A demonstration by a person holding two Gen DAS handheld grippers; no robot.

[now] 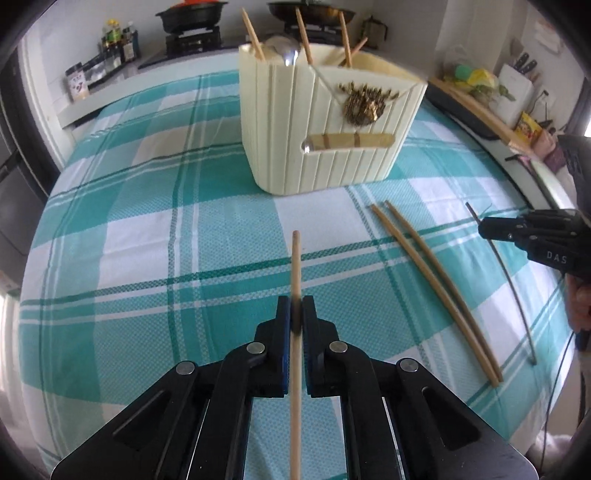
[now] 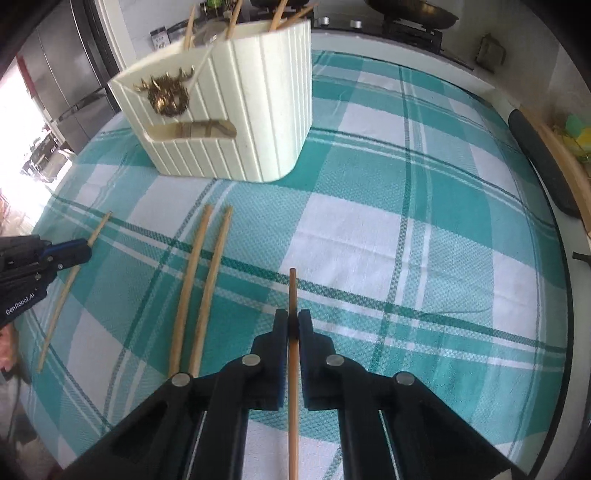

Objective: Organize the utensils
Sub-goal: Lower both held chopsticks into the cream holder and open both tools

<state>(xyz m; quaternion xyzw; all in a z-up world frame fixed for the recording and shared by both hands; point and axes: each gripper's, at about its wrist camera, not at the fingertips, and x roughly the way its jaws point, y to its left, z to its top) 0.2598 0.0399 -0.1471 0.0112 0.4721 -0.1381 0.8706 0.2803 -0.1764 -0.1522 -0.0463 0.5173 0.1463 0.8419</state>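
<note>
My left gripper is shut on a wooden chopstick that points toward the cream utensil holder. My right gripper is shut on another chopstick; in the left wrist view that chopstick looks thin and dark. Two loose chopsticks lie side by side on the cloth between the grippers, also in the right wrist view. The holder holds several chopsticks and a spoon. The left gripper and its chopstick show at the left of the right wrist view.
A teal and white checked cloth covers the table. Behind it are a stove with pans, bottles and a knife block. A wooden board lies along the right edge.
</note>
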